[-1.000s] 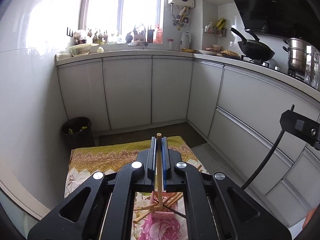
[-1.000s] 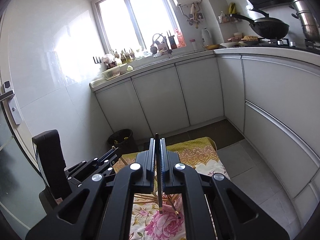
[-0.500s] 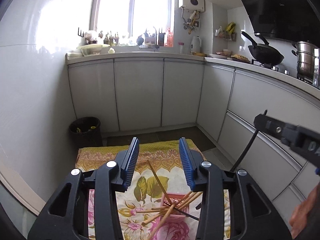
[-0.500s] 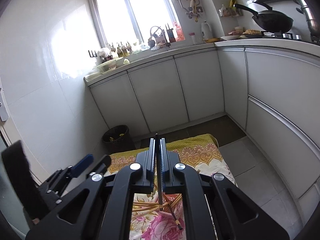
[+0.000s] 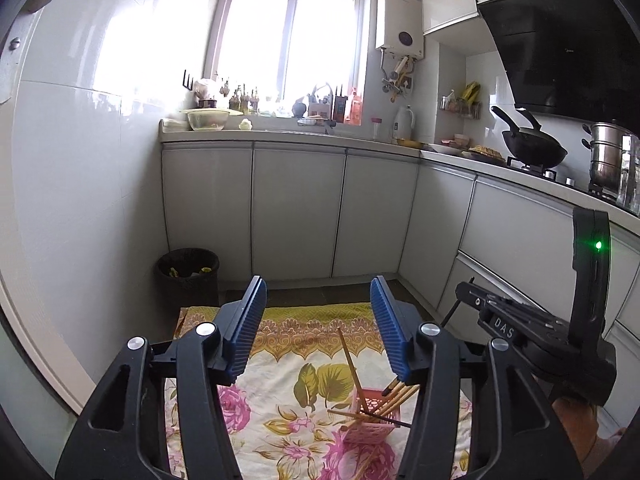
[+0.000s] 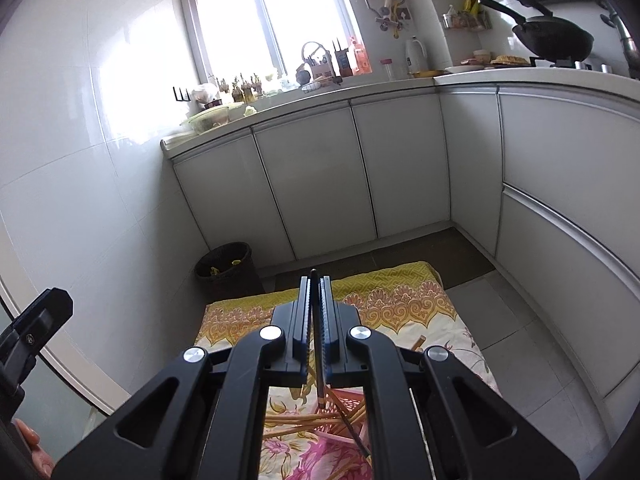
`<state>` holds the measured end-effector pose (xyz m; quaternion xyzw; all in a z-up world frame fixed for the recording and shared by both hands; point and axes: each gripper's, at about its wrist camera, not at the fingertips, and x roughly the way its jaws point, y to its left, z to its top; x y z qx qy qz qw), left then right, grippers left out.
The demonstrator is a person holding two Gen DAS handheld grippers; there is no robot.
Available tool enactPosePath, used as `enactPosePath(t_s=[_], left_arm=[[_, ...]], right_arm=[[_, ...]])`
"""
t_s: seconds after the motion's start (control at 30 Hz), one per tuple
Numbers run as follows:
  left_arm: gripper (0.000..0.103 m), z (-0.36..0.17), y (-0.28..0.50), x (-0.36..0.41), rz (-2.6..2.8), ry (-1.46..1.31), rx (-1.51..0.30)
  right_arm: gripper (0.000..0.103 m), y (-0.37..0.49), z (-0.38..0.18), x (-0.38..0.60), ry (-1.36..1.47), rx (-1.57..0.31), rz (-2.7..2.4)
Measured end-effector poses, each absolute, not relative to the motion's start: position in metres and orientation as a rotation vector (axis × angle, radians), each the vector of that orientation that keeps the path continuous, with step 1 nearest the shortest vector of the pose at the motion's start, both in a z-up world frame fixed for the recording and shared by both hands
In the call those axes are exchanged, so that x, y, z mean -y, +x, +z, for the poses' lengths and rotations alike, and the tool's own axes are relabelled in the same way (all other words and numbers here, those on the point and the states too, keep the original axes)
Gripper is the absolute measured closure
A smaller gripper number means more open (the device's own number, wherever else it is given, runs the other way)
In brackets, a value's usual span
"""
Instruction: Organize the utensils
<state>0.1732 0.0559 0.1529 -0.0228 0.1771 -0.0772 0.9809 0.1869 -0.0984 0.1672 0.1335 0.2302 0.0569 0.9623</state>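
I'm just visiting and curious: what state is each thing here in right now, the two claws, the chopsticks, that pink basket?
Left claw: jaws opening, nothing between them.
Right claw: shut on a dark chopstick, held upright.
Pink basket: on the floral cloth, chopsticks poking out.
Wooden chopsticks: leaning every which way in the basket; one stands steeply.
Bin: open, some rubbish inside.

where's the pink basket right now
In the left wrist view the pink basket sits low and right of centre on the floral cloth, chopsticks poking out of it, just below the open left gripper.
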Motion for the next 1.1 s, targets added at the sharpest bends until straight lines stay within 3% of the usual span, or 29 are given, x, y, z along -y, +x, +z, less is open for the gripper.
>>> enactPosePath(t_s=[0.17, 0.27, 0.43, 0.53, 0.57, 0.7, 0.87, 0.93, 1.0, 1.1], left_arm=[[0.05, 0.14, 0.15, -0.054, -0.318, 0.011, -0.449], [0.039, 0.118, 0.139, -0.031, -0.464, 0.155, -0.574], [0.041, 0.035, 0.141, 0.026, -0.564, 0.519, -0.854], [0.048, -0.023, 0.166, 0.046, -0.552, 0.597, -1.021], [0.055, -0.043, 0.176, 0.051, -0.528, 0.61, -1.066], [0.069, -0.104, 0.205, 0.056, -0.475, 0.597, -1.155], [0.071, -0.142, 0.21, 0.045, -0.419, 0.55, -1.2], [0.077, -0.155, 0.212, 0.036, -0.41, 0.534, -1.242], [0.091, -0.165, 0.213, 0.026, -0.412, 0.515, -1.292], [0.096, -0.168, 0.208, 0.015, -0.448, 0.5, -1.326]], right_arm=[[0.098, 0.16, 0.189, 0.101, 0.257, -0.418, 0.147], [0.098, 0.141, 0.202, 0.109, 0.257, -0.404, 0.149], [0.098, 0.119, 0.213, 0.135, 0.279, -0.406, 0.141], [0.098, 0.119, 0.212, 0.151, 0.325, -0.427, 0.147], [0.098, 0.119, 0.21, 0.155, 0.336, -0.43, 0.147], [0.098, 0.116, 0.202, 0.165, 0.345, -0.437, 0.141], [0.098, 0.116, 0.192, 0.176, 0.359, -0.451, 0.136], [0.098, 0.117, 0.188, 0.178, 0.372, -0.457, 0.137], [0.098, 0.117, 0.185, 0.179, 0.382, -0.46, 0.137], [0.098, 0.116, 0.181, 0.177, 0.391, -0.464, 0.14]])
